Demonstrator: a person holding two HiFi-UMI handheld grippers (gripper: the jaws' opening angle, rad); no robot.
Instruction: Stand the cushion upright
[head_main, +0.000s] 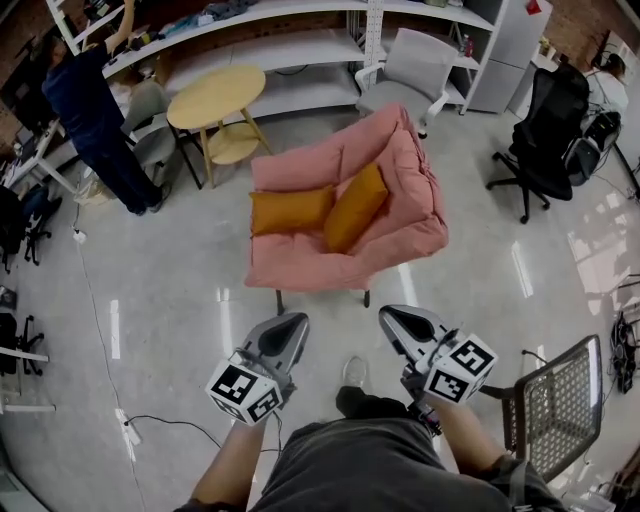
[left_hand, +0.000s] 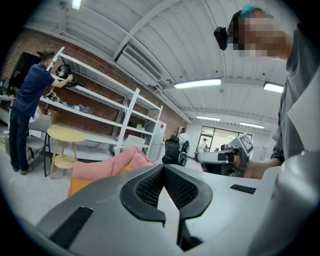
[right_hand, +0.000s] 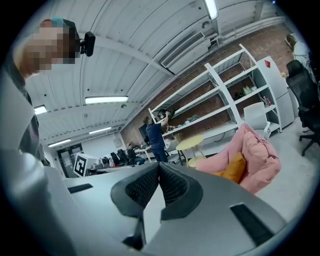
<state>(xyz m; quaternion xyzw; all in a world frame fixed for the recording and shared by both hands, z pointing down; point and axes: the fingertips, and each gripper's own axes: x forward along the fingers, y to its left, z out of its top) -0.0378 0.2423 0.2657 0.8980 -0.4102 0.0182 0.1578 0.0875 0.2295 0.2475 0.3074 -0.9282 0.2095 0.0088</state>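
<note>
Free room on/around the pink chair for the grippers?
Free: the seat's front strip below left cushion and right cushion; floor between pink chair and left gripper, right gripper. Crowded: seat back, filled by both cushions; round table and grey chair close behind.

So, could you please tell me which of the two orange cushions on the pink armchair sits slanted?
The right-hand orange cushion: it slants diagonally in the head view, while the left-hand orange cushion lies level across the pink armchair.

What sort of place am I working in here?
Likely an open-plan office or lab: long white storage shelving, a black office chair, and a pink armchair set out mid-room.
</note>
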